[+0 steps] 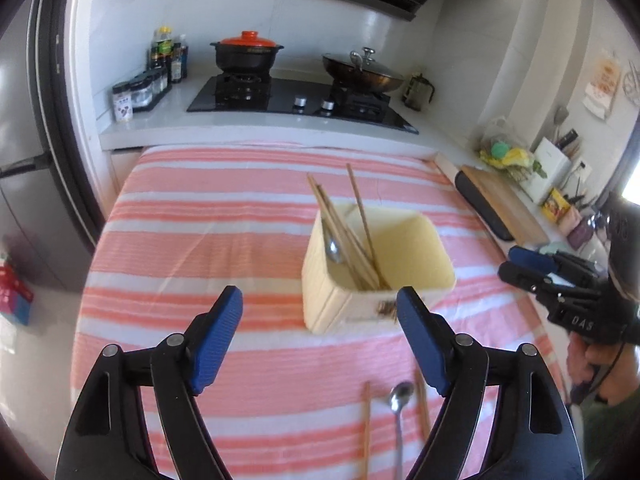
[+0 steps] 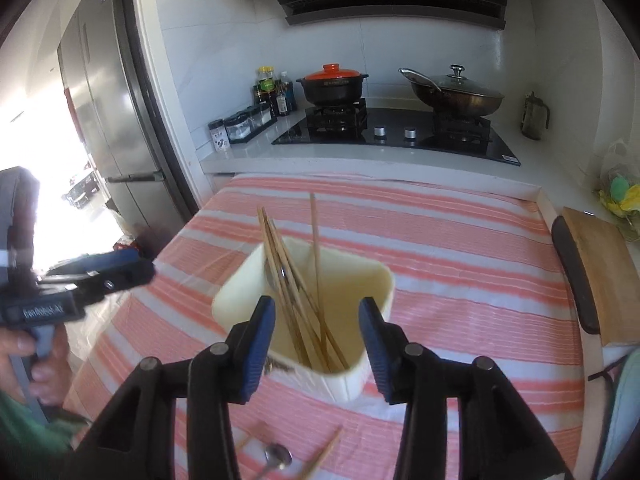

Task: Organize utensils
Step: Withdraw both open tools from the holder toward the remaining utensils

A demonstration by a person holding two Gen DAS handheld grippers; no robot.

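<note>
Behind the striped desk runs a kitchen counter with a hob and two lidded pots. On the cloth, towards the desk's middle, stands a cream holder already bristling with chopsticks and one spoon. Near the front edge lie a loose spoon and two loose chopsticks, well apart from the holder. The left claw hangs above them, jaws wide and empty; the right claw hovers over the holder, also spread, holding nothing. I'd guess the spoon is slick, stiff metal, best pinched mid-handle; the sticks look light and prone to roll.
</note>
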